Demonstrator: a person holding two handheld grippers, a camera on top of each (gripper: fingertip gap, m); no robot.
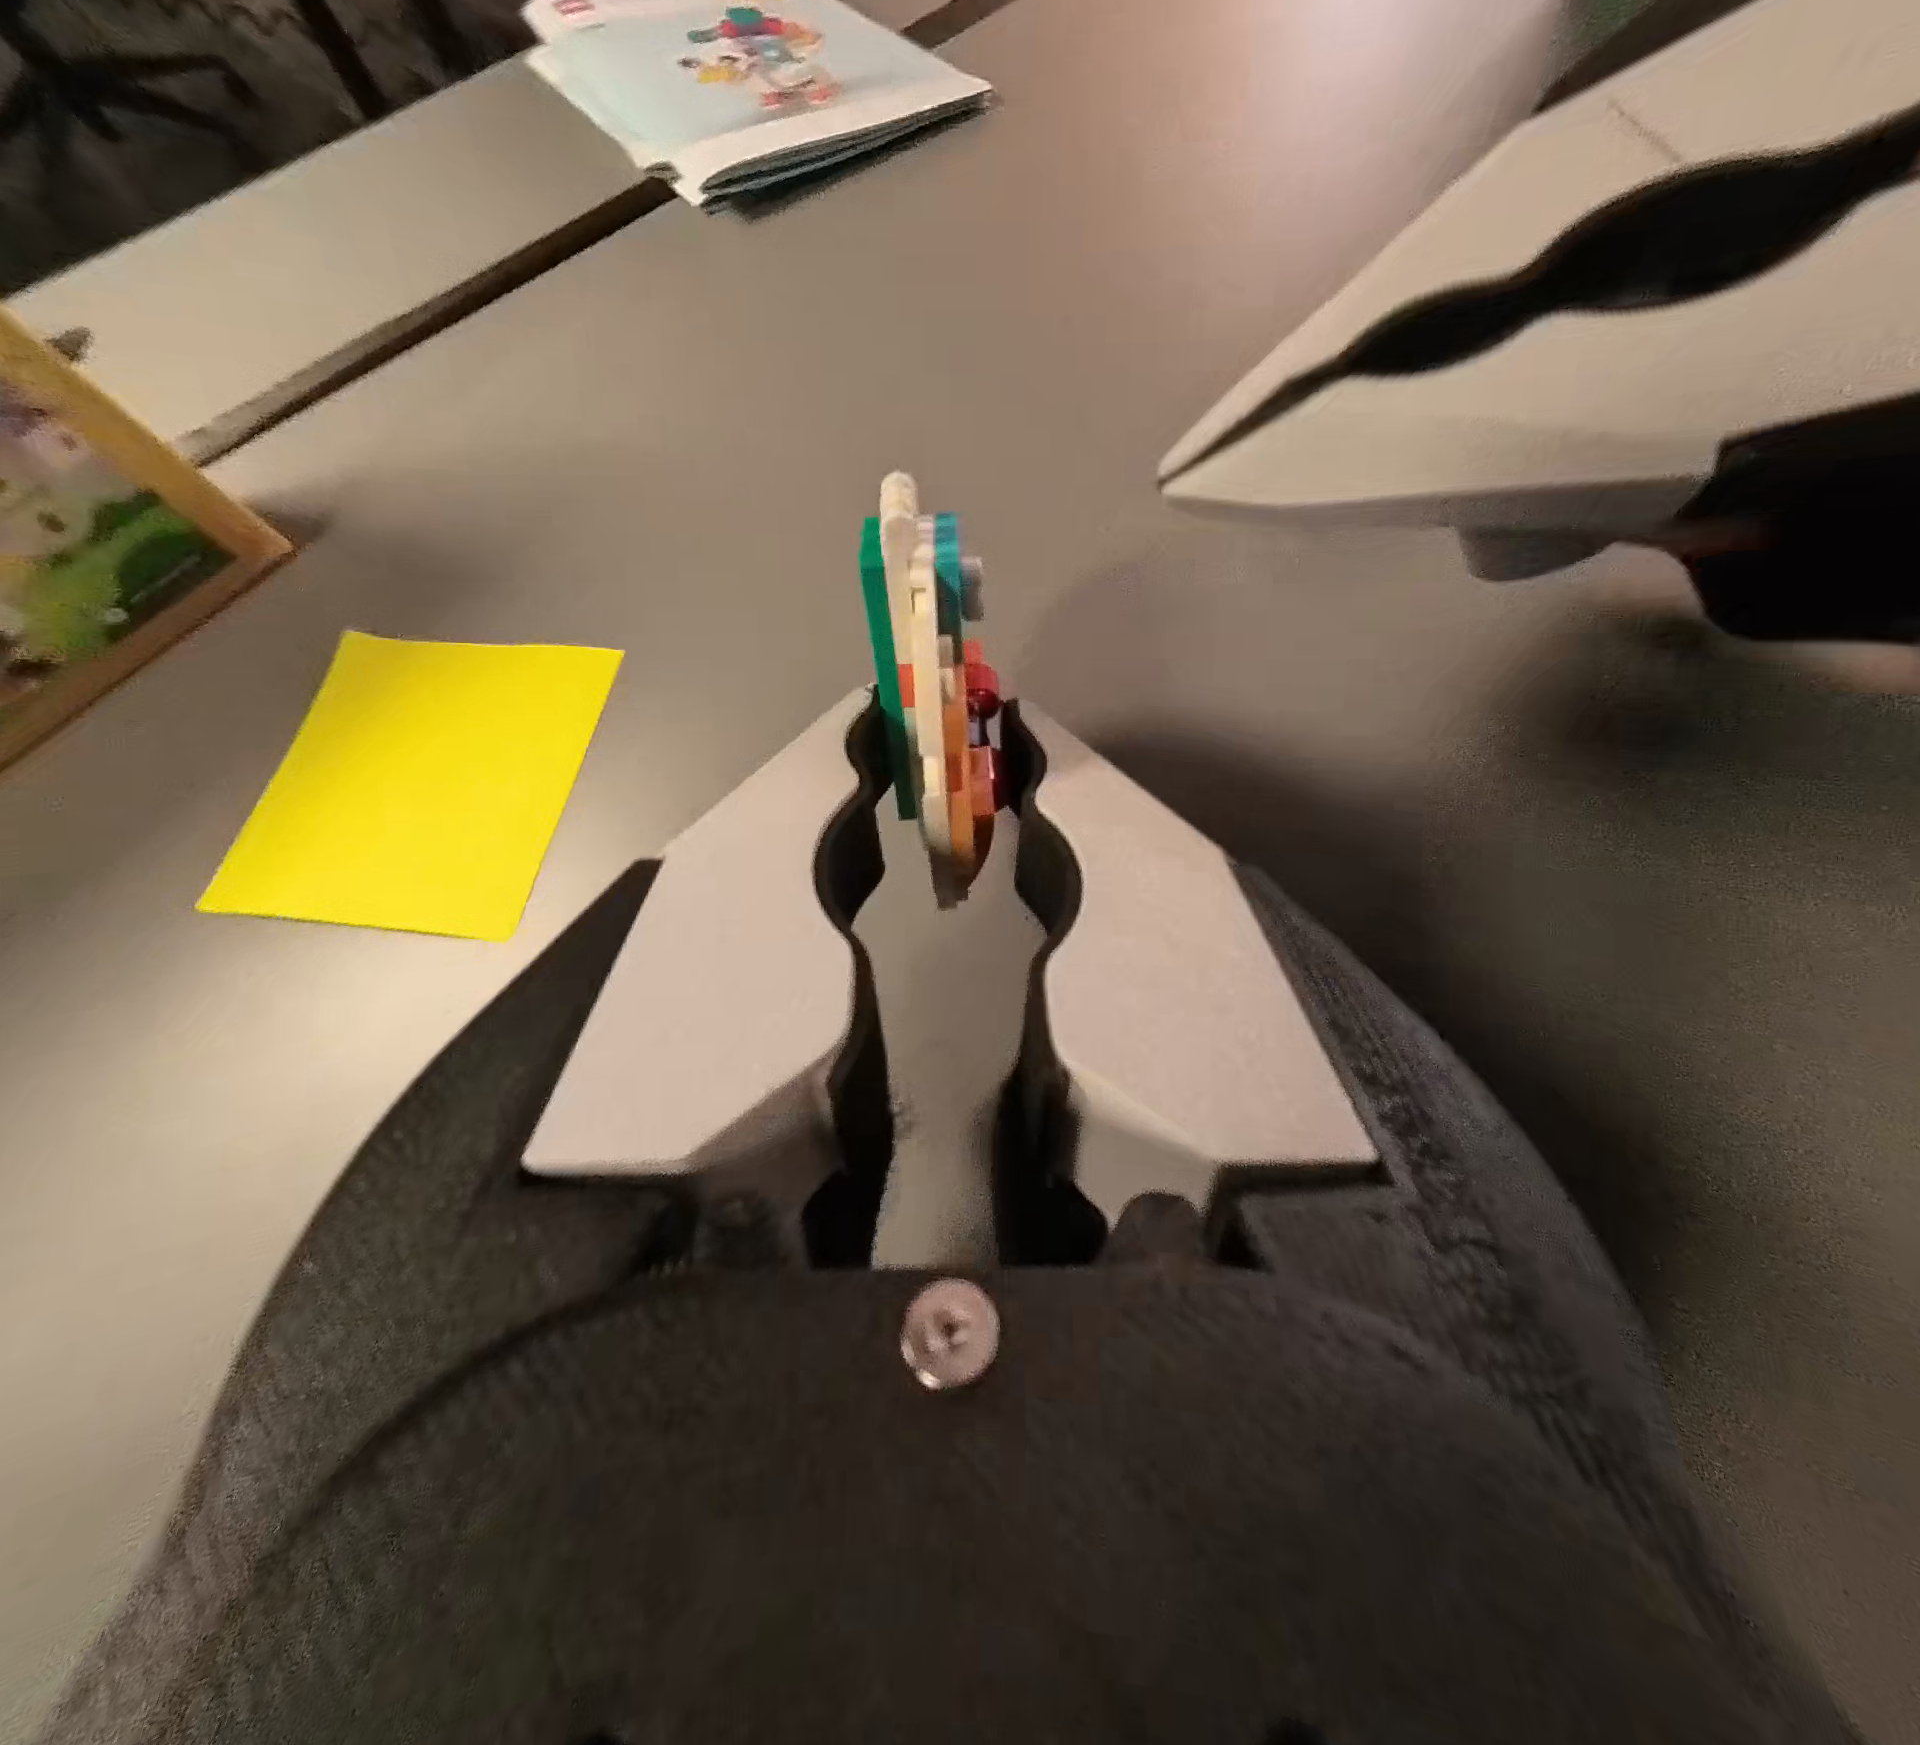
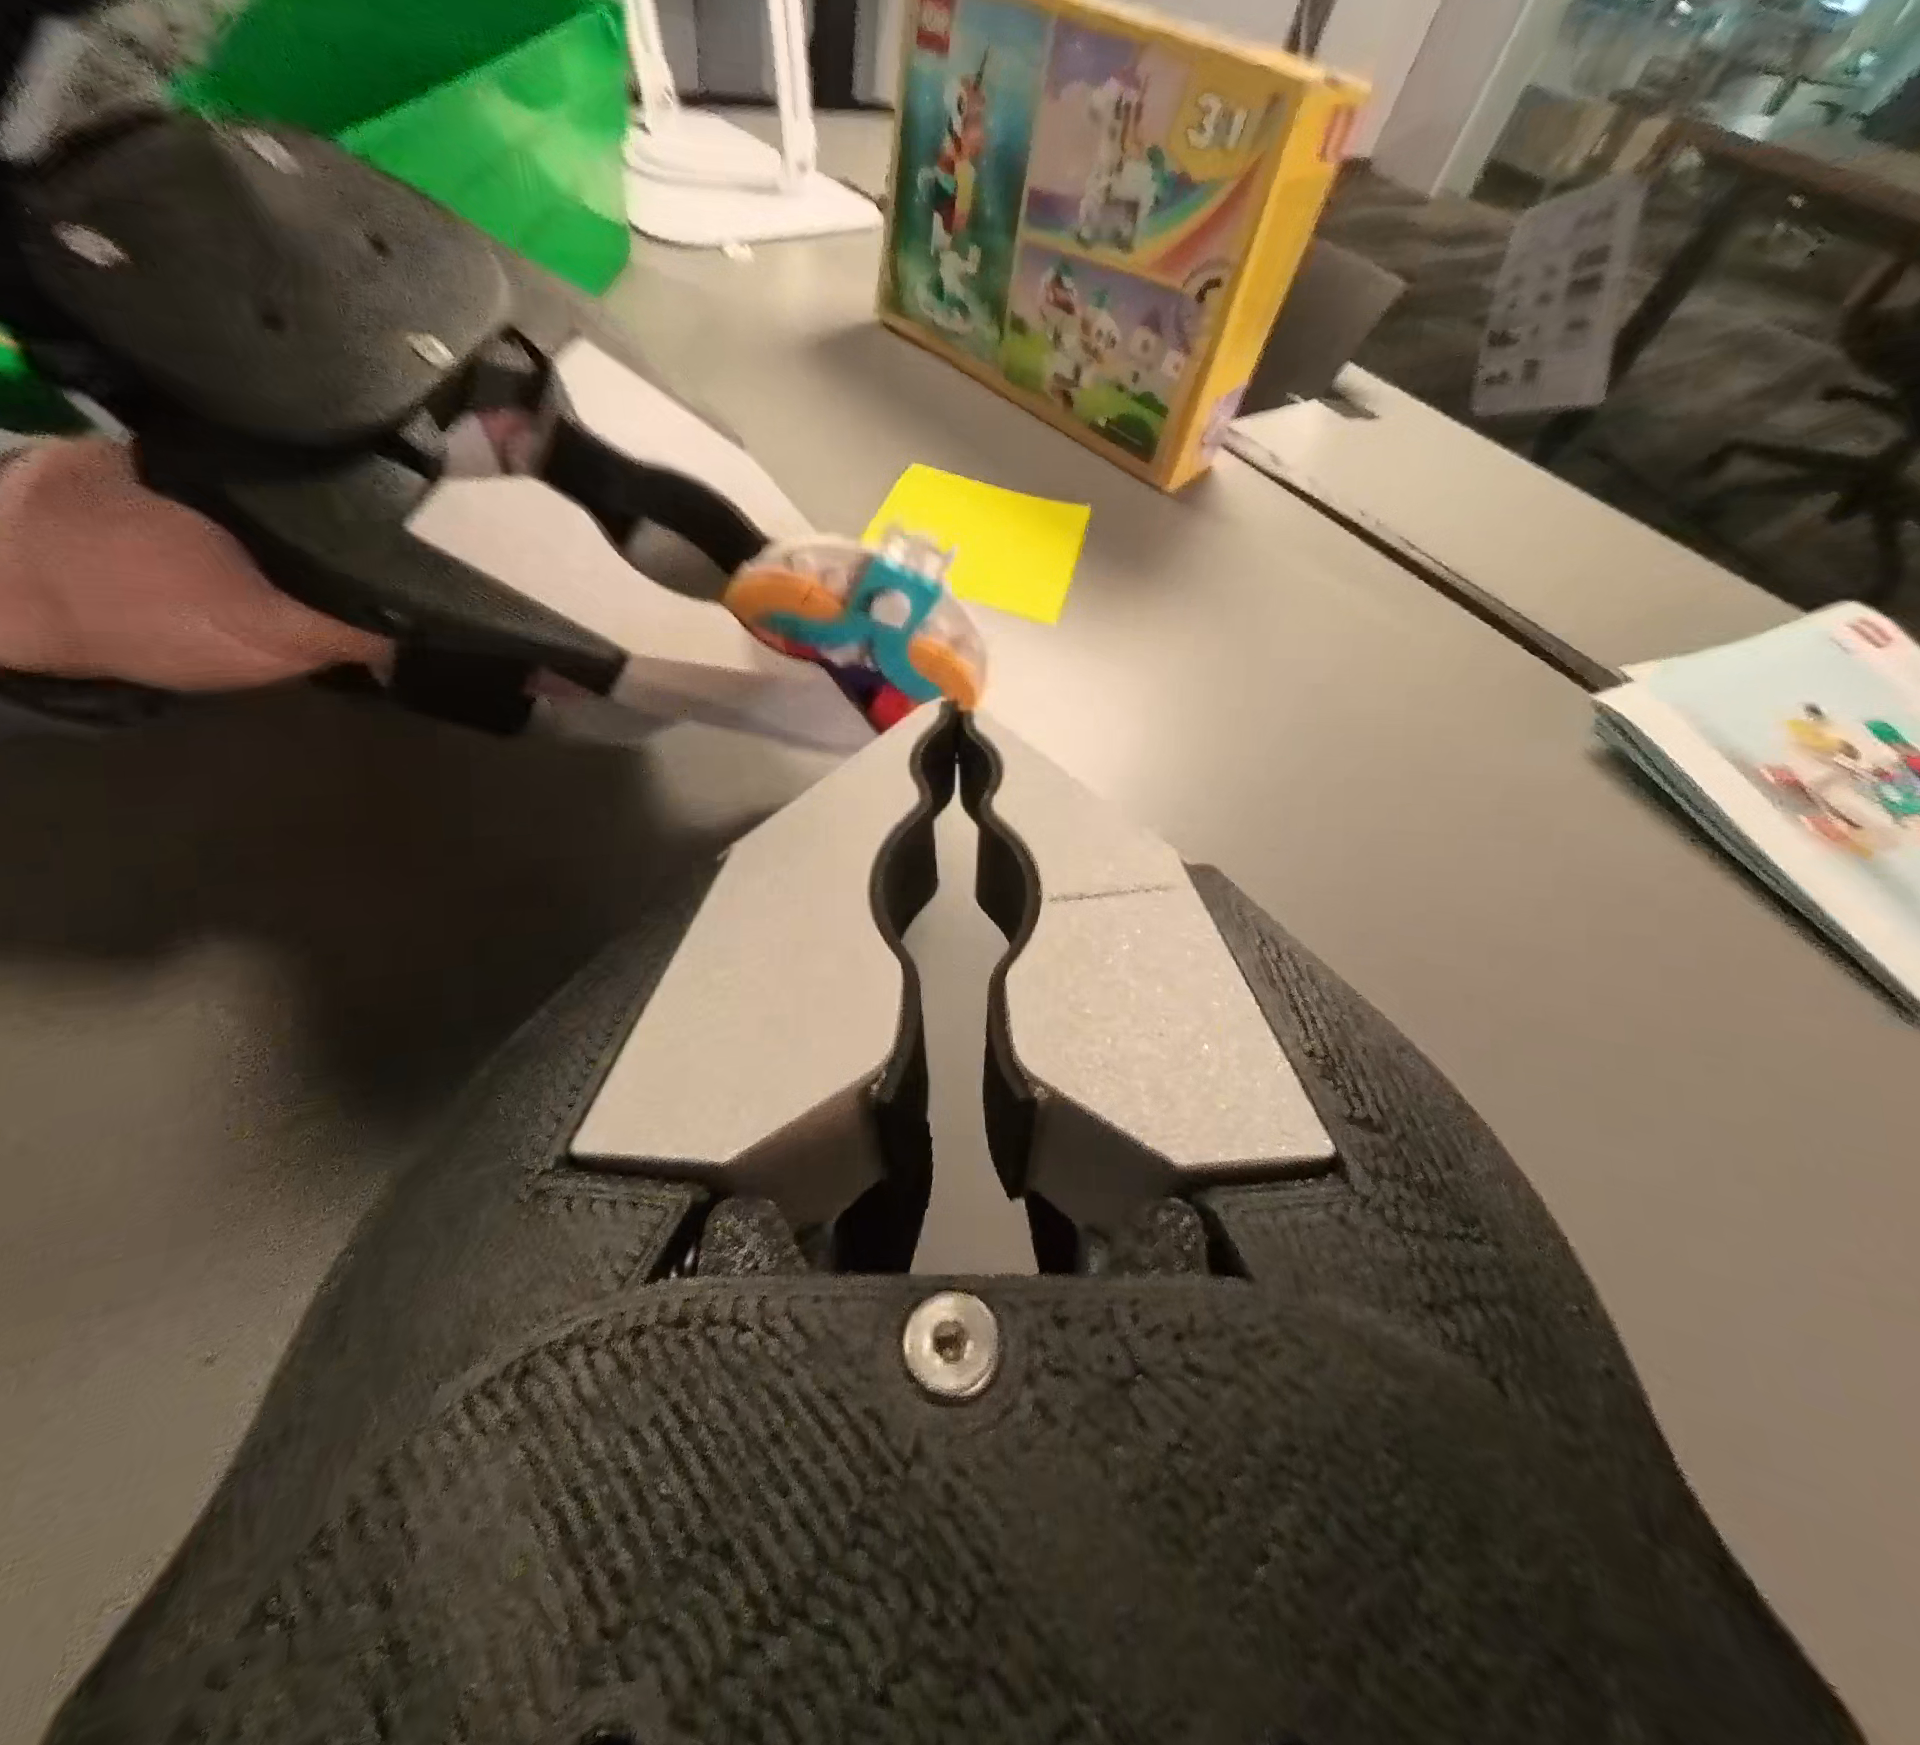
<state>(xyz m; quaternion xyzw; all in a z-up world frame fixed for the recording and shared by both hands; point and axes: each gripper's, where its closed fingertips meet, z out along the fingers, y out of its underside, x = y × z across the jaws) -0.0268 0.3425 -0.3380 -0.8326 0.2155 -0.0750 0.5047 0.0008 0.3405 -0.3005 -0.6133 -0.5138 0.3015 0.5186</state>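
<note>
My left gripper (image 1: pixel 940 708) is shut on a small, flat brick assembly (image 1: pixel 925 646) of teal, white, orange and red pieces. It holds the assembly on edge above the grey table (image 1: pixel 1143 241), with both pads pressed on its lower part. In the right wrist view the assembly (image 2: pixel 862 620) shows its teal and orange face, held by the left gripper (image 2: pixel 805 646). My right gripper (image 2: pixel 951 713) is shut, its tips meeting just below the assembly's orange edge, with nothing seen between them. In the left wrist view the right gripper (image 1: pixel 1169 477) stands off to the right of the assembly.
A yellow paper sheet (image 1: pixel 416 781) lies on the table left of the assembly. An instruction booklet (image 1: pixel 758 74) lies farther off. A yellow toy box (image 2: pixel 1101 241) stands upright behind the sheet. A green bin (image 2: pixel 436 106) and a white stand (image 2: pixel 717 168) are at the back. A hand (image 2: pixel 125 573) holds the left gripper.
</note>
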